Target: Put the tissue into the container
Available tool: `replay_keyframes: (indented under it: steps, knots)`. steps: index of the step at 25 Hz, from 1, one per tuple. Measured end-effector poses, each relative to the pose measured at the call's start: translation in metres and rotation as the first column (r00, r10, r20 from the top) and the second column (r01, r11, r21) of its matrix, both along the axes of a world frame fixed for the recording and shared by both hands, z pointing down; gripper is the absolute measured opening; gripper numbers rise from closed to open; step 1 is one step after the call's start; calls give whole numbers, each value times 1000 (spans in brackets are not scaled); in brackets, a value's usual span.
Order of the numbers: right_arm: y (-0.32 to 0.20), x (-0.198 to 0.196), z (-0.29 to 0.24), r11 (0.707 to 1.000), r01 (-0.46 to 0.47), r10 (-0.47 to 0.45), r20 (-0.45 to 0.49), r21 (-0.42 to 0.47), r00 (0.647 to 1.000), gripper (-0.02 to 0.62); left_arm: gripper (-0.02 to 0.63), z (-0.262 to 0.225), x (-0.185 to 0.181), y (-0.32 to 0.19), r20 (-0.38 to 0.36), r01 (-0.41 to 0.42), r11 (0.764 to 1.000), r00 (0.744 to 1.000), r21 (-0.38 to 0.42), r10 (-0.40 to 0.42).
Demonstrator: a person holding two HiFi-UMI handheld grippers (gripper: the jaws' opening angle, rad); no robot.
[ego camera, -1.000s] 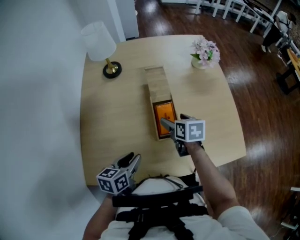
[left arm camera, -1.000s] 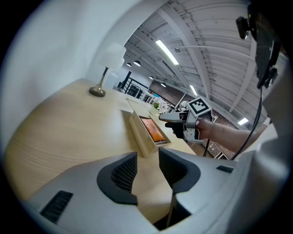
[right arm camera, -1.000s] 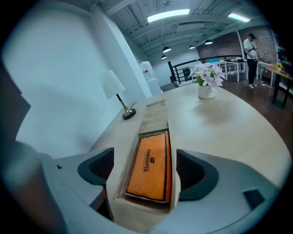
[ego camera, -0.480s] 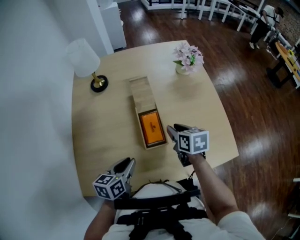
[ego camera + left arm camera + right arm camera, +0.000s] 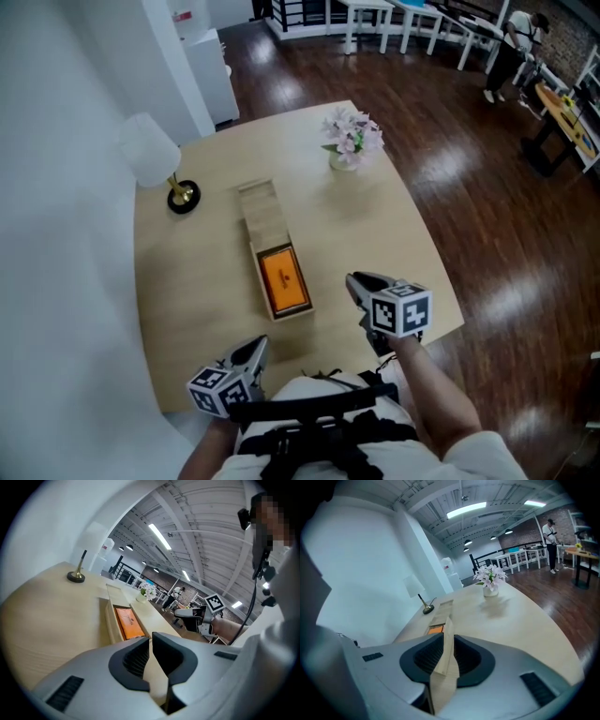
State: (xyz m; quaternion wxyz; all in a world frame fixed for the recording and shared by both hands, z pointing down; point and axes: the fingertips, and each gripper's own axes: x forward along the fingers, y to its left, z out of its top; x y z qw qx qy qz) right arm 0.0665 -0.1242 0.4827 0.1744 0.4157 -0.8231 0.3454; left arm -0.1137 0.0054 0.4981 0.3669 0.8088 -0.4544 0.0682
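Note:
A long wooden box (image 5: pixel 255 281) lies on the round table with its lid (image 5: pixel 258 211) slid back. An orange tissue pack (image 5: pixel 284 279) lies inside it, also seen as the orange pack (image 5: pixel 129 622) in the left gripper view. My right gripper (image 5: pixel 358 283) hovers to the right of the box, apart from it. My left gripper (image 5: pixel 255 350) is at the near table edge. Both sets of jaws have just been closing and now stand shut, with no task object between them. A thin tan strip shows in the seam of the right gripper (image 5: pixel 449 639); I cannot tell what it is.
A lamp with a white shade (image 5: pixel 150 150) stands at the table's far left. A vase of pink flowers (image 5: pixel 349 142) stands at the far right. The table's near right edge drops to dark wood floor (image 5: pixel 487 244). White tables and a person (image 5: pixel 511 42) are far behind.
Both grippers drew back from the box toward my body, and their jaws went from wide open to shut. The orange pack stays in the box.

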Motion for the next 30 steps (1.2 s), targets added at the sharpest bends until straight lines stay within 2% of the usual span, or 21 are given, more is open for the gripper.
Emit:
replay_keyframes:
  steps: [6,12,15,23,30]
  knots:
    - [5,40,-6,998,-63,63,77,-4,995,53,2,-7,20,-4,-32,-2,1000,999,-14,1]
    - [14,69,1,998,-60,60,-1,22,998,52,2,-33,40,-16,-35,-10,1000,999,6,10]
    - [16,79,-3,996,-70,71,-6,48,997,6,2,-34,51,-14,-16,-29,999,999,14,29]
    - [15,84,-14,997,-46,46,-4,59,999,0,2,-31,75,-12,0,-88,996,996,-11,88]
    - [17,70,-9,998,18,-16,-31,53,999,0,2,-29,70,-7,-1,-64,998,998,-29,64]
